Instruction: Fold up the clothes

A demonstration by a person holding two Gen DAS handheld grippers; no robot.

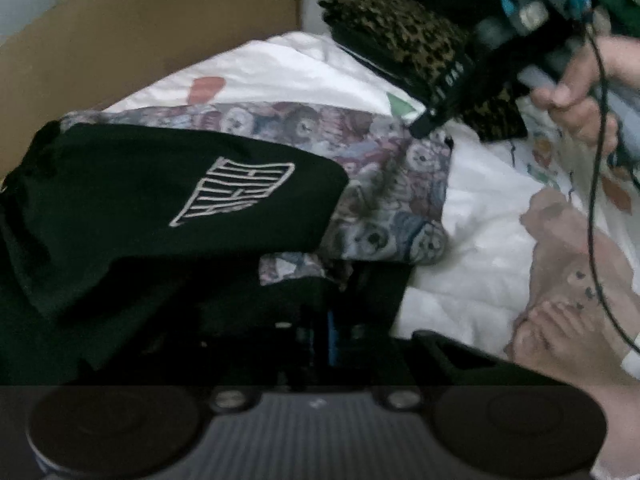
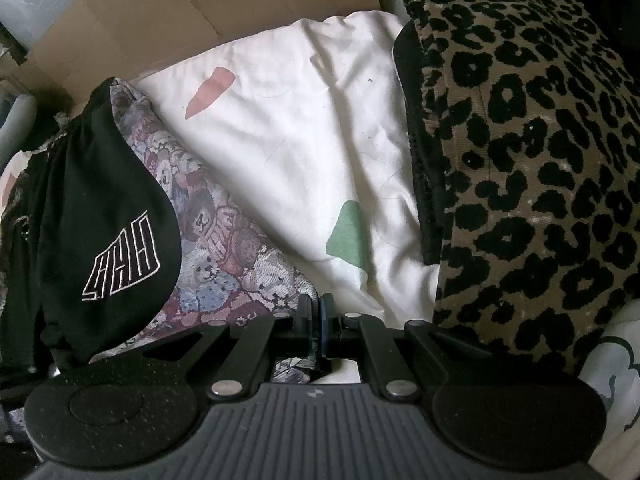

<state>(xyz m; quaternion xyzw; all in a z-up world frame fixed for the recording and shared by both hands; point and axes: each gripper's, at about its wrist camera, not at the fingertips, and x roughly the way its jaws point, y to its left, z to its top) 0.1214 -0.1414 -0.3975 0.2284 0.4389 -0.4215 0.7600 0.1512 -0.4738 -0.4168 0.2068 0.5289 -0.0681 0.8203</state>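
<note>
Both grippers pitched steeply down over the bed. Right gripper (image 2: 315,312): jaws together, pinching the edge of the teddy-bear print garment (image 2: 224,240), a scrap of that fabric visible just behind the fingertips. From the left wrist view the same tool comes in from upper right, a hand (image 1: 580,92) wrapped around its handle, cable hanging down, tip sitting on the print fabric's far corner. Left gripper (image 1: 320,332): closed, mostly buried in dark cloth; its view is blurred, so can't tell what, if anything, is pinched. Black garment with white outlined logo (image 1: 180,200) lies on top of the print garment, both on the white quilt (image 2: 300,120). Folded leopard-print piece (image 2: 540,160) sits to the right, on the quilt. Cardboard box (image 2: 200,8) behind. Bare feet (image 1: 568,312) at right of the left view.
</note>
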